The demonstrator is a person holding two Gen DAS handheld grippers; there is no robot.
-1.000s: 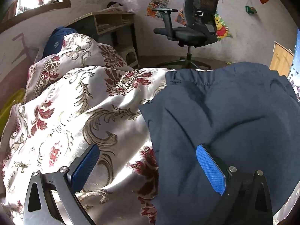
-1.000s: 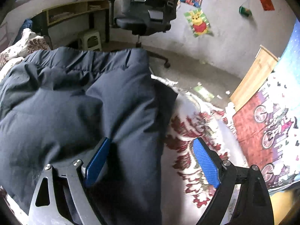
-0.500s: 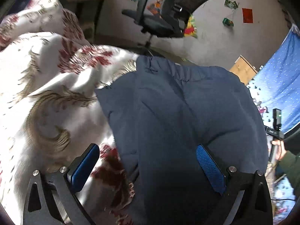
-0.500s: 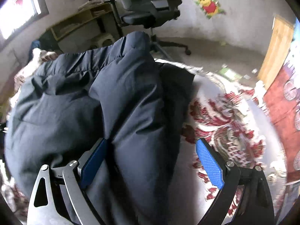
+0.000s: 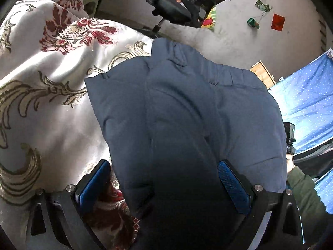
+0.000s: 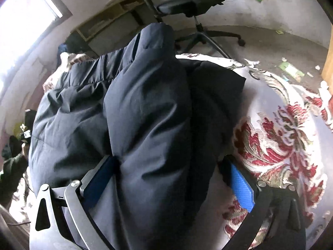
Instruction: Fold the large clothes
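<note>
Navy padded jacket [image 5: 187, 114] lies bunched on the floral bedspread [image 5: 47, 95]. Your left gripper [image 5: 162, 185] has its fingers spread wide around the jacket's near edge. Your right gripper [image 6: 168, 179] likewise: fingers wide, a thick fold between them. Office chair [image 6: 187, 2] stands beyond the bed.

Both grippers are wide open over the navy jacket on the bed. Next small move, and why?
Probably close both on the padded fabric. The left gripper and right gripper each straddle a puffy fold of the navy jacket, pads wide apart, fabric bulging between them. Nothing is gripped yet, so the jacket, lying on the floral bedspread, can't be lifted or folded over.
</note>
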